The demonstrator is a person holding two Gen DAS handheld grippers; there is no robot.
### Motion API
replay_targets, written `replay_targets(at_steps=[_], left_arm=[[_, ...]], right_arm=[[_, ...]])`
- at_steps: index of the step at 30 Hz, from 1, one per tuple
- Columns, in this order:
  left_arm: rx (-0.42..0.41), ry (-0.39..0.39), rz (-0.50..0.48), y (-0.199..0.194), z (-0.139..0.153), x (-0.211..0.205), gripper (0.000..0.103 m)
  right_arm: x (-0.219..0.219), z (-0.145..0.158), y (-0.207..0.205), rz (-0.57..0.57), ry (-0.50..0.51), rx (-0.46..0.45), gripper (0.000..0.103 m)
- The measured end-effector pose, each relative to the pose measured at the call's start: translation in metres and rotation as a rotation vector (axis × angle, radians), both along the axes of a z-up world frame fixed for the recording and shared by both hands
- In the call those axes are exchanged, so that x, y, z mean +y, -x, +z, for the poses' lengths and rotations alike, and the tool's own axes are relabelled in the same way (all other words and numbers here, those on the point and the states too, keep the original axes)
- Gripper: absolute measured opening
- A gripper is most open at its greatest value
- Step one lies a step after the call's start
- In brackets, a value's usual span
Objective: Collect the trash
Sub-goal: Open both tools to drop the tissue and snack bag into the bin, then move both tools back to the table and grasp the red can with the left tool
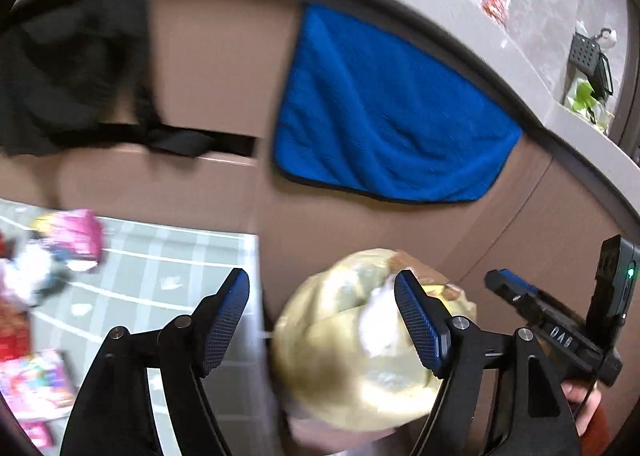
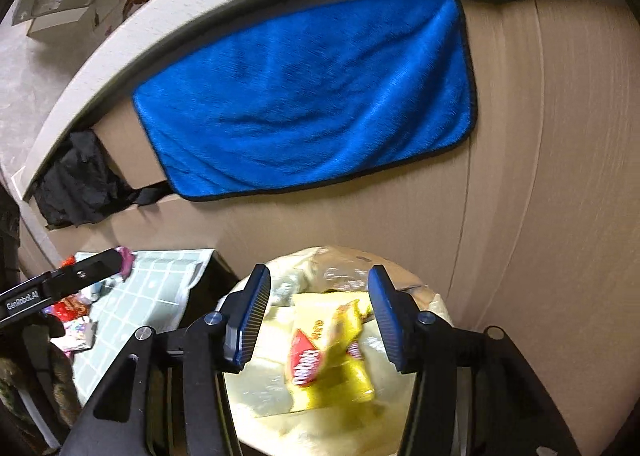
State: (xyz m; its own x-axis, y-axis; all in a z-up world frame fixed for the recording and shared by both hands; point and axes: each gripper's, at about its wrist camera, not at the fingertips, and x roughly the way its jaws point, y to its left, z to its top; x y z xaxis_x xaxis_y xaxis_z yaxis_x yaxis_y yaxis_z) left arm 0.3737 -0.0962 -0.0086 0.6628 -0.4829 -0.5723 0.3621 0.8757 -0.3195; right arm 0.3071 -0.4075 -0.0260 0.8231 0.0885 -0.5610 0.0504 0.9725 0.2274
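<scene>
The right gripper (image 2: 318,316) hangs released directly above the yellow wrapper (image 2: 328,356), in the bag (image 2: 260,388) at six o'clock; the left gripper (image 1: 322,320) is also released.

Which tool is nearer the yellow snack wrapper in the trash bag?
Right. The right tool hangs open directly above the yellow snack wrapper in the trash bag. The left tool, also open, sits off to the bag's left, toward the tiled mat.
</scene>
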Motion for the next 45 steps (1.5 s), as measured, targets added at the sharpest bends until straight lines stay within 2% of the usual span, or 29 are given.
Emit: replay_targets(at_steps=[6,12,18,24,27,30,38,43,45], left_arm=[[-0.040,-0.057,0.099,0.037,0.013,0.081,0.075],[-0.074,-0.072,0.238,0.062,0.017,0.171,0.075],[-0.051,-0.023,0.397,0.075,0.007,0.269,0.075],[0.013,0.039,0.519,0.092,-0.016,0.334,0.075],[0.070,0.073,0.576,0.099,-0.034,0.362,0.075],[0.124,0.122,0.601,0.102,-0.051,0.376,0.076],[0.239,0.071,0.622,0.090,-0.094,0.367,0.076],[0.236,0.136,0.652,0.084,-0.102,0.371,0.077],[0.262,0.191,0.652,0.081,-0.106,0.375,0.077]], right_arm=[[0.041,0.023,0.015,0.065,-0.007,-0.050,0.048],[0.104,0.039,0.022,0.184,0.006,-0.069,0.050],[0.164,0.038,0.018,0.279,0.023,-0.055,0.050],[0.227,0.029,0.005,0.384,0.032,-0.005,0.050],[0.254,0.024,0.004,0.436,0.035,0.010,0.050],[0.277,0.020,0.005,0.479,0.042,0.021,0.050],[0.305,0.010,0.012,0.542,0.057,0.049,0.050],[0.307,0.003,0.015,0.558,0.070,0.071,0.050],[0.308,0.000,0.014,0.568,0.062,0.082,0.050]])
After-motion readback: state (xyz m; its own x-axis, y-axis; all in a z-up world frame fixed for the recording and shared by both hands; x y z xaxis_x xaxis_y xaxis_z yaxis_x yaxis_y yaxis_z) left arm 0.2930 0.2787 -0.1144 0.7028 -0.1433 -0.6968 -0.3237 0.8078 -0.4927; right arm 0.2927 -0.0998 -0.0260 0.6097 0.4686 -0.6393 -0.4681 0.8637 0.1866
